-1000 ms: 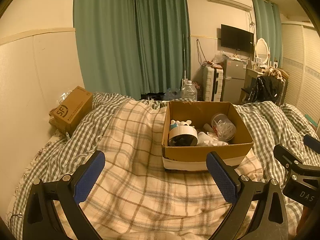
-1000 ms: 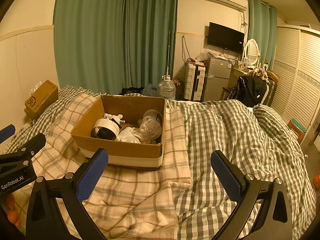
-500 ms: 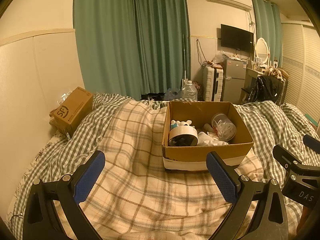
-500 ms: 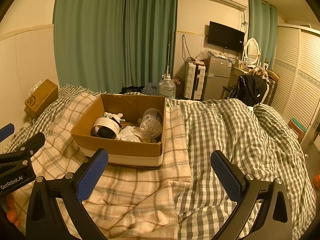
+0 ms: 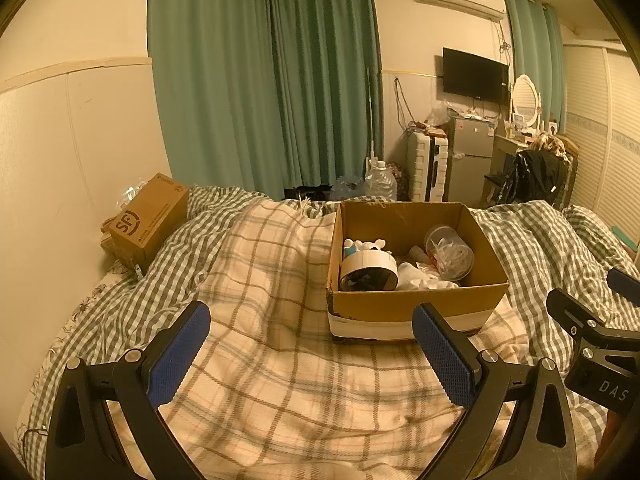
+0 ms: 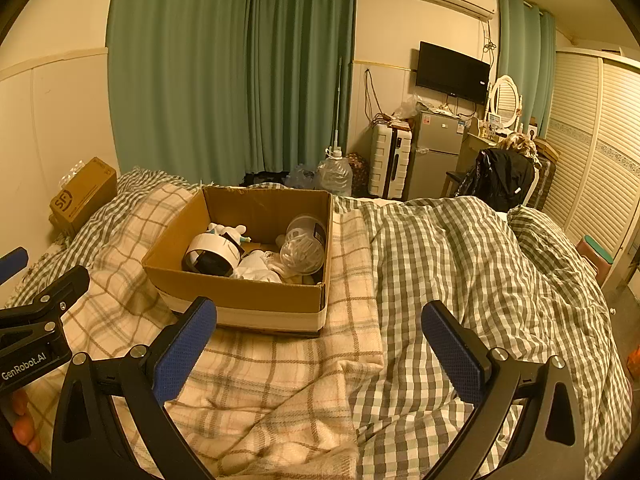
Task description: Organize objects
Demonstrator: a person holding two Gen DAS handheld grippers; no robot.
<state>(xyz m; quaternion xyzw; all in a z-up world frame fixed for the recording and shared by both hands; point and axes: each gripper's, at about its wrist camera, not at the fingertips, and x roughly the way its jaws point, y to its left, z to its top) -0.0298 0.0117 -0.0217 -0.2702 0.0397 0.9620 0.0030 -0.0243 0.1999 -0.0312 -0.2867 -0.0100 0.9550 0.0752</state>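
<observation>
An open cardboard box (image 5: 416, 308) sits on the bed's plaid blanket; it also shows in the right wrist view (image 6: 240, 292). Inside lie a white round device with a dark opening (image 5: 368, 272), a clear plastic jar (image 5: 450, 252), a small white toy (image 5: 362, 245) and white cloth (image 5: 420, 280). My left gripper (image 5: 312, 352) is open and empty, held above the blanket in front of the box. My right gripper (image 6: 320, 344) is open and empty, in front of the box's right corner.
A closed brown shipping box (image 5: 148, 220) rests by the wall at the left. A green checked duvet (image 6: 480, 272) covers the bed's right side. Beyond the bed stand a water jug (image 6: 334, 176), suitcase (image 6: 390, 166), small fridge (image 6: 436, 152) and a chair with a black bag (image 6: 500, 176).
</observation>
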